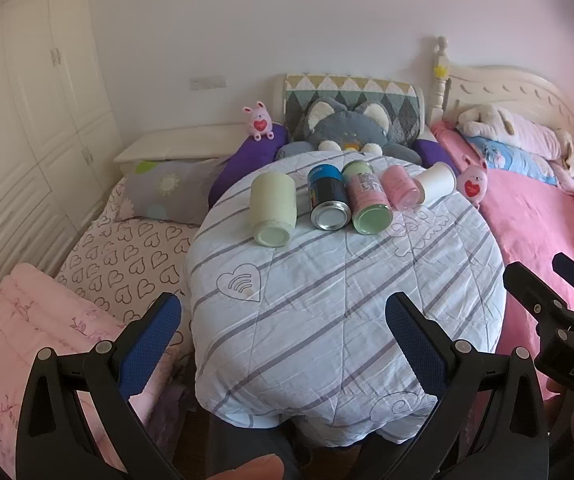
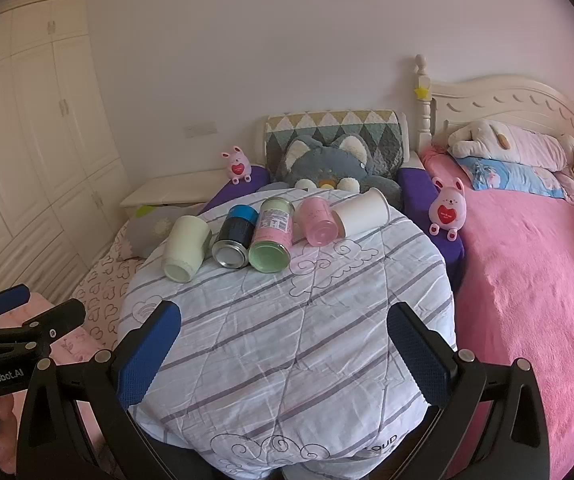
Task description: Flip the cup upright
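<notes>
Several cups and cans lie on their sides in a row on a round table with a striped cloth (image 1: 327,300) (image 2: 287,340): a pale green cup (image 1: 273,208) (image 2: 186,247), a dark can with a blue band (image 1: 327,197) (image 2: 234,236), a pink and green can (image 1: 367,202) (image 2: 273,234), a pink cup (image 1: 401,186) (image 2: 317,220) and a white paper cup (image 1: 436,182) (image 2: 361,213). My left gripper (image 1: 283,332) is open and empty at the near table edge. My right gripper (image 2: 283,340) is open and empty, also near the front edge. Each shows in the other's view (image 1: 559,312) (image 2: 27,320).
A grey plush cat (image 1: 345,128) (image 2: 327,164) sits behind the table. Pink bunny toys (image 1: 474,182) (image 2: 447,208) stand beside it. A pink bed (image 2: 527,260) lies to the right, a heart-patterned bed (image 1: 127,264) to the left, a wardrobe (image 1: 27,120) at far left.
</notes>
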### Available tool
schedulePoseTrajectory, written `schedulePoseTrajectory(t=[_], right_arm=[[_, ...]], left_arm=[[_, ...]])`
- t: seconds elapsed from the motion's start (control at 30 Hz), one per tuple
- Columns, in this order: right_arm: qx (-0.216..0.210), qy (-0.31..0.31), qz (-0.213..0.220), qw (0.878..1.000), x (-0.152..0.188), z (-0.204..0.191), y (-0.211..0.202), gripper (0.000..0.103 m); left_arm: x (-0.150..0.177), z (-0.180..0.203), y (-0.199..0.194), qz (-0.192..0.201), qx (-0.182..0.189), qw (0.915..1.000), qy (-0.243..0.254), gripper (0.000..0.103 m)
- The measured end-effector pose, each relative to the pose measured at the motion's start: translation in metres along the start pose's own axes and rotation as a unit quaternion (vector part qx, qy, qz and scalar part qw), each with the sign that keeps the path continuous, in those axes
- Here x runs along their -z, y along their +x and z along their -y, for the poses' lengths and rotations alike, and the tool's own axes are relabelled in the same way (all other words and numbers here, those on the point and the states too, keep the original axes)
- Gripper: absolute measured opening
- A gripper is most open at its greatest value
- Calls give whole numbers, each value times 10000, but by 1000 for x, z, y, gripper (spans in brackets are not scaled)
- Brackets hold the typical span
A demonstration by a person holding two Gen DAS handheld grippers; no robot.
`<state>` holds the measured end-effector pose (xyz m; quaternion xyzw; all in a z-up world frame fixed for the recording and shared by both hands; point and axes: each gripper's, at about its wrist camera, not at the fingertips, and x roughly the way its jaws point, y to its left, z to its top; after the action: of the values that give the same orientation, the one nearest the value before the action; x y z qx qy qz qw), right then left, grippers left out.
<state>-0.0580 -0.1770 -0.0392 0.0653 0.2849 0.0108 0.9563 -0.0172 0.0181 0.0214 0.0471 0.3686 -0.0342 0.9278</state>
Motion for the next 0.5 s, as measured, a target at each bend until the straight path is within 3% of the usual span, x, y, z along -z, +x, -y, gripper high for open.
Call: schedulePoseTrajectory(t=[0.33, 0.5], right_arm=[[-11, 2, 1, 10000, 2, 1, 1, 103], [-41, 67, -96, 9999, 2, 4, 10, 103]], left_arm=[[3, 0, -1, 4, 1, 10000, 5, 103], [1, 9, 21, -198, -27, 9998, 28, 103]])
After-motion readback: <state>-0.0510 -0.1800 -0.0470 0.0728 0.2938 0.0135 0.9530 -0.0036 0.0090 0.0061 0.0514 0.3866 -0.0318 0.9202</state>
